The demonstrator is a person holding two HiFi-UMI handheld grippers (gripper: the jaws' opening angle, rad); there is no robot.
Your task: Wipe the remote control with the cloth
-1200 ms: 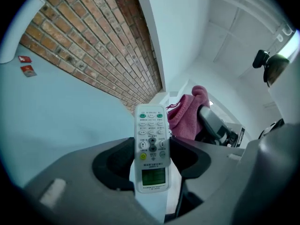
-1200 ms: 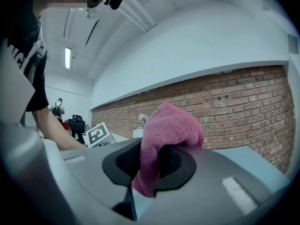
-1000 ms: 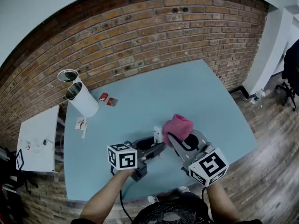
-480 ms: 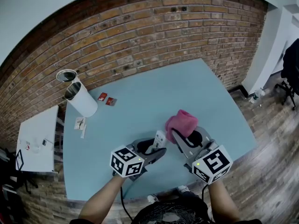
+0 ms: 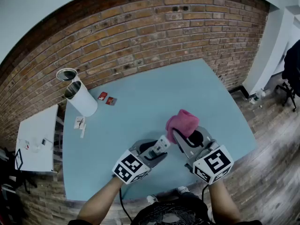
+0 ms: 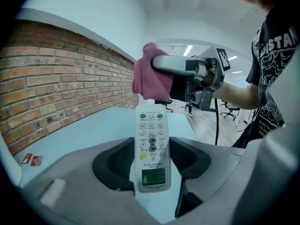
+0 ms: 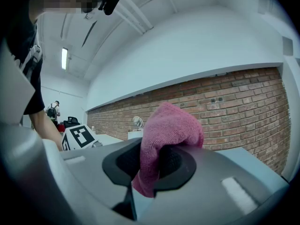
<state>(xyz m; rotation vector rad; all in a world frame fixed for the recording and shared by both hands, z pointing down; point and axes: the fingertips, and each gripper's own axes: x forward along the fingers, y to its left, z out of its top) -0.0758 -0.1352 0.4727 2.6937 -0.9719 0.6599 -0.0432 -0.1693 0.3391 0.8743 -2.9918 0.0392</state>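
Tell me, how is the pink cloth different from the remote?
The cloth is pink and soft, bunched into a lump; the remote is white, hard and flat, with buttons and a small screen. The cloth sits in the right gripper; the remote sits in the left gripper. Both are clamped between jaws, over the blue table.

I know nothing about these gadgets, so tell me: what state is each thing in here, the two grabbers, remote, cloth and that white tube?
Left gripper: shut on the remote control.
Right gripper: shut on the cloth.
Remote control: held with its button side up.
Cloth: bunched up, near the remote control's far end.
White cylinder: upright, open at the top.
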